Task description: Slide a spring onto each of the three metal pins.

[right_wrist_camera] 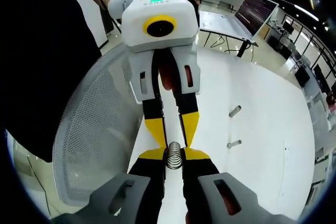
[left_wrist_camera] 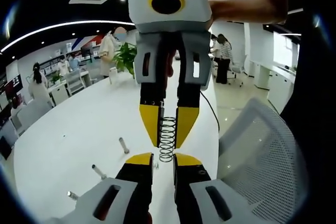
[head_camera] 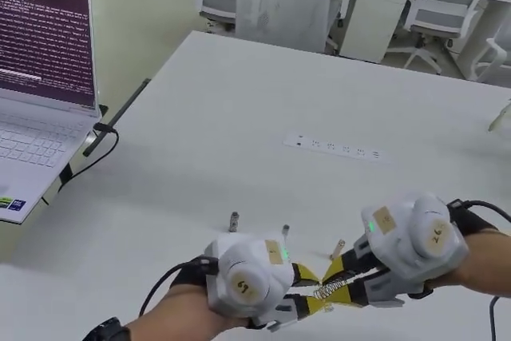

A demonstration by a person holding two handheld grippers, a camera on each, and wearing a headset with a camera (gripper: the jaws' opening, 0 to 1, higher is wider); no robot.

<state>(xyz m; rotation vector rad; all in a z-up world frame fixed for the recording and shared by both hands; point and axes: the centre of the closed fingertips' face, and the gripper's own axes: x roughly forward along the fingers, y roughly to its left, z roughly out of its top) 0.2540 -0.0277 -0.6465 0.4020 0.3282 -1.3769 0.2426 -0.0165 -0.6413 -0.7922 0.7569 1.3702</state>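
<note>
Spring (head_camera: 327, 287) sits above the near edge of the table (head_camera: 239, 117), just short of the three bare metal pins (head_camera: 285, 231), clenched by both my left gripper (left_wrist_camera: 164, 157) and right gripper (right_wrist_camera: 175, 153): I read this as regripping, and next one must release so the other can thread a pin.

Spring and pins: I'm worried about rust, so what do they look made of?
The spring: thin silvery wire with bright glints on its coils, likely bare steel. The pins: grey, dull-shiny cylinders, likely metal; the alloy can't be told.
</note>
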